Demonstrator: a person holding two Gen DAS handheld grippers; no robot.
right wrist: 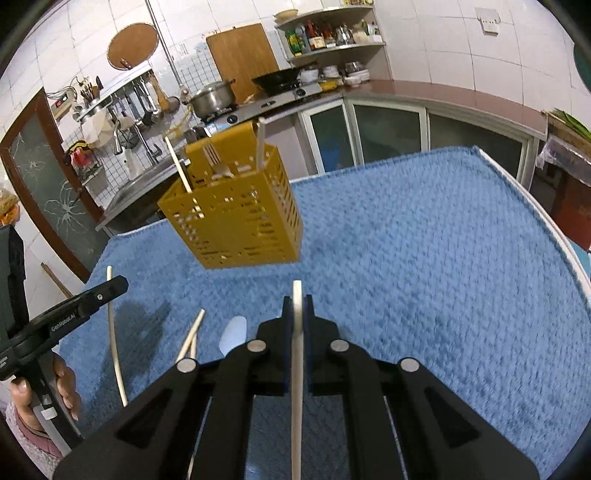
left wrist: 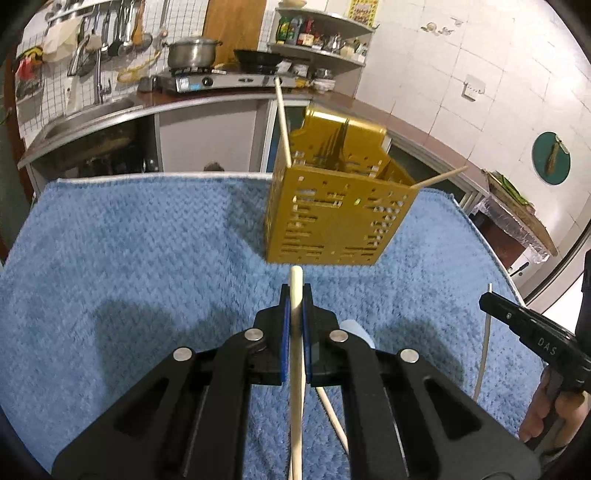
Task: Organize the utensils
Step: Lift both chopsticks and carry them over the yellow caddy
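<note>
A gold perforated utensil holder [left wrist: 332,221] [right wrist: 240,221] stands on the blue towel [left wrist: 147,258] [right wrist: 406,258], with chopsticks [left wrist: 282,122] and a fork [right wrist: 212,155] sticking out of it. My left gripper [left wrist: 295,290] is shut on a pale chopstick [left wrist: 296,369], just in front of the holder and above the towel. My right gripper [right wrist: 297,301] is likewise shut on a pale chopstick [right wrist: 297,369], to the right of the left one. Each gripper shows in the other's view [left wrist: 484,301] [right wrist: 123,282]. A white spoon [right wrist: 232,334] and two chopsticks [right wrist: 192,336] lie on the towel.
Behind the table runs a kitchen counter with a sink [left wrist: 85,118], a stove with a pot [left wrist: 192,51] and a wok [left wrist: 258,59]. Utensils hang on the wall rack [left wrist: 110,33]. A person's hands [right wrist: 22,398] hold the gripper handles. The towel's right part [right wrist: 443,295] bears nothing.
</note>
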